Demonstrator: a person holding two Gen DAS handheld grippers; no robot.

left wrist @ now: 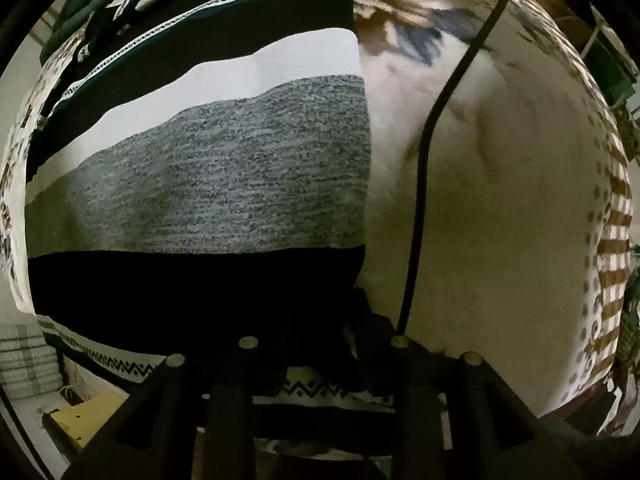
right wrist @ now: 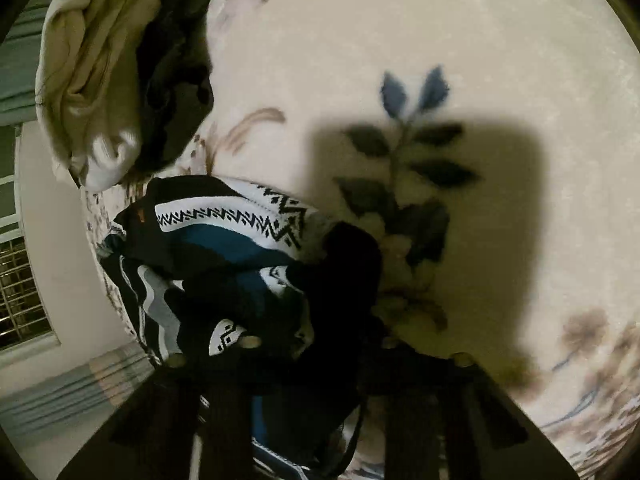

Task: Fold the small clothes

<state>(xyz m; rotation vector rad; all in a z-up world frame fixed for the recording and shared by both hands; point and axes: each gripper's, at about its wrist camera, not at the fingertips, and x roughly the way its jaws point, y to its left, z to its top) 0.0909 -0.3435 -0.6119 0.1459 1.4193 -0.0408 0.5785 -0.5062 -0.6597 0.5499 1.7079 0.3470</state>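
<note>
A cream blanket (left wrist: pixel 500 208) with brown and blue flower prints covers the whole work surface and fills most of both views; in the right wrist view a blue-leaved sprig (right wrist: pixel 412 148) on it lies partly under a broad dark shadow. On this blanket, in the left wrist view, the striped sweater (left wrist: pixel 216 184) lies spread flat on the left side, its bands running across: black with white zigzag trim, white, speckled grey, then black again nearest the camera. In the right wrist view the same patterned garment (right wrist: pixel 240 264) appears bunched into a heap of black, teal and white zigzag folds near the blanket's left edge. Behind that heap sits a pile of other clothes, a crumpled cream piece (right wrist: pixel 96 68) touching a black one (right wrist: pixel 172 92). A thin black cable (left wrist: pixel 440 128) crosses the blanket from the top of the left wrist view toward the tool. The left gripper (left wrist: pixel 324 344) points down at the sweater's dark corner, jaws nearly together with black cloth between them. The right gripper (right wrist: pixel 316 346) has its jaws close together too, pinching the bunched black fabric of the heap.
</note>
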